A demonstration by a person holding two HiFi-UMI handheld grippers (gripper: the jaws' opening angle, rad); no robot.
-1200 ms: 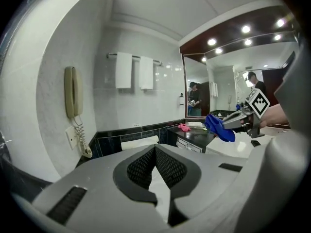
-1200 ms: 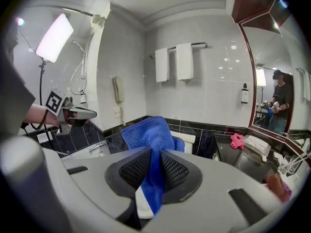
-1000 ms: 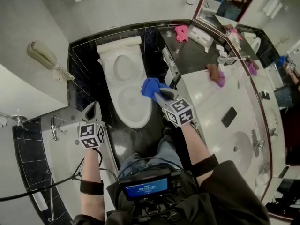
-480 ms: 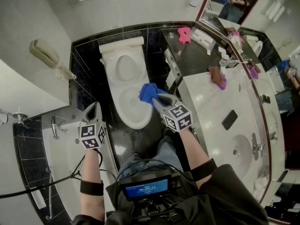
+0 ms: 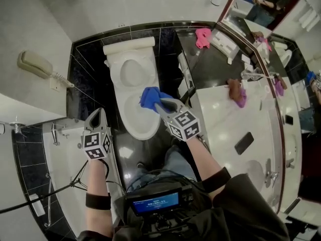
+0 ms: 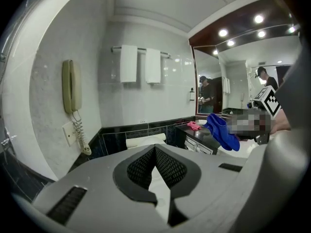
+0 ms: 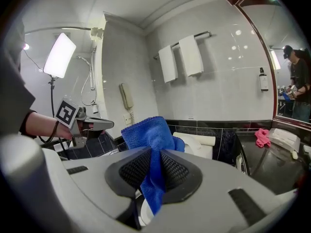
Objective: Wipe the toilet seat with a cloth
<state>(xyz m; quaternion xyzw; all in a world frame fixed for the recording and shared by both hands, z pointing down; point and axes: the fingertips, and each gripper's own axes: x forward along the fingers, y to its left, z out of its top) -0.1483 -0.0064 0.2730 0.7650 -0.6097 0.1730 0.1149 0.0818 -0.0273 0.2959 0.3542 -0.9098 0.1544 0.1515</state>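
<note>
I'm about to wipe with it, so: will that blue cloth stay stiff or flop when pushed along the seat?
Probably floppy: the blue cloth bunches above and dangles below the right gripper, shut on it. Likely light, not slippery, given its fuzzy pile.

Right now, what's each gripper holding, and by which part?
Right gripper pinches the blue terry cloth by a bunched fold, cloth spilling above and below. Left gripper: shut, empty.
</note>
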